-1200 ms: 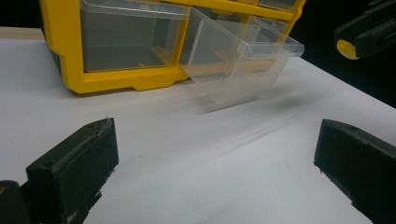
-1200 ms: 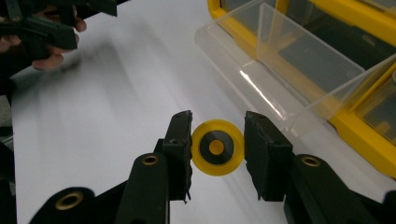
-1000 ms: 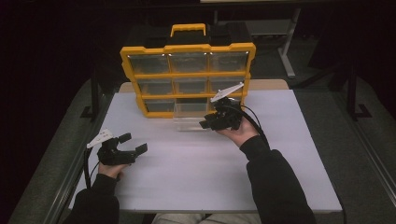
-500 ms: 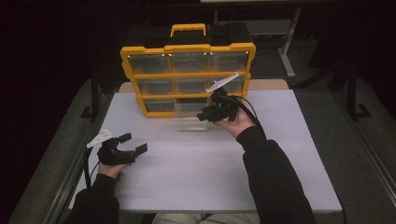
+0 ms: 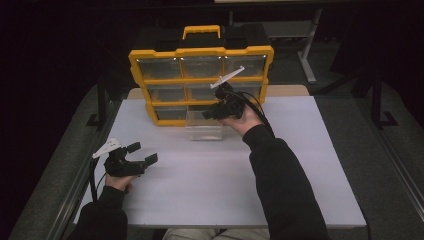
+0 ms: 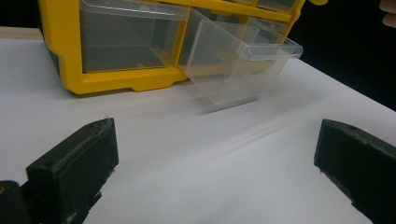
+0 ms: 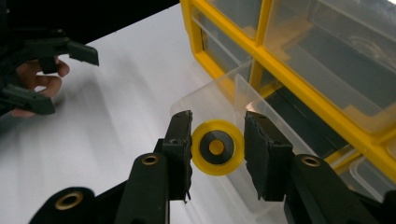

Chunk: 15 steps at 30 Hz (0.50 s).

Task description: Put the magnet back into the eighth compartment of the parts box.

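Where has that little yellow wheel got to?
In the right gripper view the yellow wheel sits between the jaws of the right tool, just above the pulled-out clear drawer at the bottom of the yellow organiser.

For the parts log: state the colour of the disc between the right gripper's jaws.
Yellow disc with black ring and yellow centre; clearest in the right gripper view.

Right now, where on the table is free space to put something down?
Free: the table's near middle, between the left gripper and the sleeve, and its right side. Crowded: by the organizer, the open drawer and the right gripper.
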### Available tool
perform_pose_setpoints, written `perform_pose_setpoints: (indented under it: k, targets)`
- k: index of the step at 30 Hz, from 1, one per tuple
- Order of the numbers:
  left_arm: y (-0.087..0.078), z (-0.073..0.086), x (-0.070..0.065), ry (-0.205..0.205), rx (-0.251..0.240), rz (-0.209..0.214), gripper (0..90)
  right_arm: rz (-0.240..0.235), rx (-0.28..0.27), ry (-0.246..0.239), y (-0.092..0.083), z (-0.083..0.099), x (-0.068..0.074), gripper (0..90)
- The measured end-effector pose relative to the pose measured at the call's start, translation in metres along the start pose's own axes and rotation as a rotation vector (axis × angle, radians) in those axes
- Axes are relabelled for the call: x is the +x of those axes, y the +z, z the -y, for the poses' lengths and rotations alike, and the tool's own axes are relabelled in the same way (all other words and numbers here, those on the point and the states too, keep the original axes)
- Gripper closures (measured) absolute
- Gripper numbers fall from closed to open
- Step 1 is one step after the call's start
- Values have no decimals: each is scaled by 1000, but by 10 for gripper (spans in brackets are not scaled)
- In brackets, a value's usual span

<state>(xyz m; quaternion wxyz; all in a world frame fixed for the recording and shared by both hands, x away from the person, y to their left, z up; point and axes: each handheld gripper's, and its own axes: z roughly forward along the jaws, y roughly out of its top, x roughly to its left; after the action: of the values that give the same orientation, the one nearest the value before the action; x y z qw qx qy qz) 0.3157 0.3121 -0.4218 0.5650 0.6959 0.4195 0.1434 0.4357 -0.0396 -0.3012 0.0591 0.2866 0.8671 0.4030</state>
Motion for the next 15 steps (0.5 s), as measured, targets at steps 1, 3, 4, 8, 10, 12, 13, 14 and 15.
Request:
perform_pose_setpoints:
  k: [1, 3, 4, 8, 10, 12, 13, 14, 15]
  targets:
    - [0, 0, 0, 0, 2, 0, 0, 3, 3, 3, 2, -2, 0, 614]
    - [0, 0, 0, -1, 3, 2, 0, 9, 1, 4, 5, -5, -1, 614]
    - [0, 0, 0, -1, 3, 2, 0, 13, 6, 8, 8, -6, -2, 614]
    - [1, 0, 0, -1, 2, 4, 0, 24, 22, 16, 18, -8, -4, 614]
    - [1, 0, 0, -2, 1, 4, 0, 28, 24, 24, 24, -7, -6, 613]
    - [1, 0, 0, -2, 1, 4, 0, 30, 26, 41, 29, -6, -8, 613]
    - [1, 0, 0, -2, 1, 6, 0, 32, 26, 42, 31, -6, -9, 613]
    - [0, 0, 0, -2, 0, 9, 0, 32, 29, 46, 33, -5, -10, 612]
    - [1, 0, 0, -2, -2, 11, 0, 32, 27, 50, 35, -5, -12, 612]
